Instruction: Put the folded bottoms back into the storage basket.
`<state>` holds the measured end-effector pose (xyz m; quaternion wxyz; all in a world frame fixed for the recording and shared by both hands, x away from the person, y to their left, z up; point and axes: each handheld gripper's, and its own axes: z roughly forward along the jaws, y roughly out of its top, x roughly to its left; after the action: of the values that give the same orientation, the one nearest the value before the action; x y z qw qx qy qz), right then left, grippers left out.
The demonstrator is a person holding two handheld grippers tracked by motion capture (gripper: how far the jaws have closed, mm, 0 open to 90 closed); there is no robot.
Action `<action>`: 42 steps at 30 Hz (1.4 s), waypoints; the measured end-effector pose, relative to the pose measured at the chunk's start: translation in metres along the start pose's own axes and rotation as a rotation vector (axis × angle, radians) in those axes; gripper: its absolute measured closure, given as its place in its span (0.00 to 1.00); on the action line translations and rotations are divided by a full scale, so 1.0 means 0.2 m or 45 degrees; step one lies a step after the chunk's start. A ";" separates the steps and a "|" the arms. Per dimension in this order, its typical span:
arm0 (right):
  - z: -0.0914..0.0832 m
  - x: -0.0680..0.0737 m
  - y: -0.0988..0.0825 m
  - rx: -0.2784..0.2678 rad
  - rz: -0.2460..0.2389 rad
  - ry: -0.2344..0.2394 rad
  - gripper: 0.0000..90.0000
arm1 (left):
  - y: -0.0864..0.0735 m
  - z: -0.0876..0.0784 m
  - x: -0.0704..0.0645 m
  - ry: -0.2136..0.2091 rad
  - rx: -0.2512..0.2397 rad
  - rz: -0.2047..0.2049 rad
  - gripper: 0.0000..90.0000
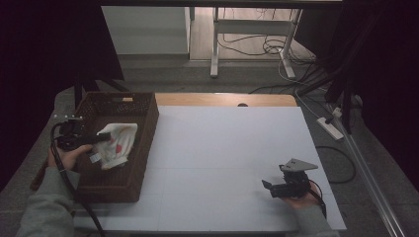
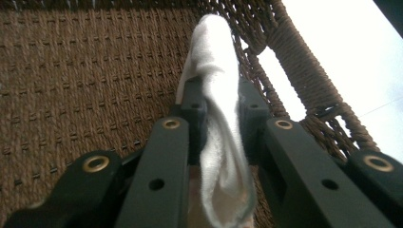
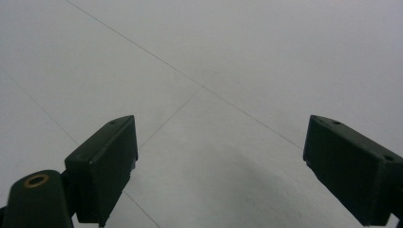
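A white cloth with red marks (image 1: 117,143) hangs inside the brown woven basket (image 1: 143,148) at the table's left. My left gripper (image 1: 101,138) is shut on a fold of that white cloth (image 2: 218,109), which runs up between the two black jaws over the basket's woven floor (image 2: 81,80). At the table's front right, my right gripper (image 1: 269,186) rests low over the white tabletop, held by a hand. Its jaws stand wide apart with nothing between them, so the right gripper (image 3: 221,156) is open.
The white tabletop (image 1: 222,148) stretches between the basket and the right gripper. The basket's rope rim (image 2: 309,76) rises just right of the held cloth. Beyond the table's far edge are desk legs and loose cables (image 1: 276,47) on the floor.
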<state>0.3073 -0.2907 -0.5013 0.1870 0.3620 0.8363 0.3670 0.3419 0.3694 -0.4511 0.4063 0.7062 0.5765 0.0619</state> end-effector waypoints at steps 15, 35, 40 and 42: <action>0.00 0.00 0.00 0.005 -0.005 0.000 0.13 | 0.03 0.06 0.06 0.062 0.038 -0.016 0.85; 0.00 0.00 0.00 0.002 -0.007 0.004 0.13 | 0.01 0.04 0.07 0.172 -0.022 -0.092 0.65; 0.00 0.00 0.00 0.002 -0.008 0.005 0.13 | 0.01 0.02 0.07 0.171 -0.076 -0.104 0.53; 0.00 0.00 0.00 0.003 -0.008 0.005 0.13 | 0.01 0.02 0.06 0.163 -0.080 -0.098 0.48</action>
<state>0.3071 -0.2904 -0.5018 0.1862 0.3588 0.8382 0.3660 0.3495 0.3782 -0.4579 0.3926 0.6650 0.6258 0.1092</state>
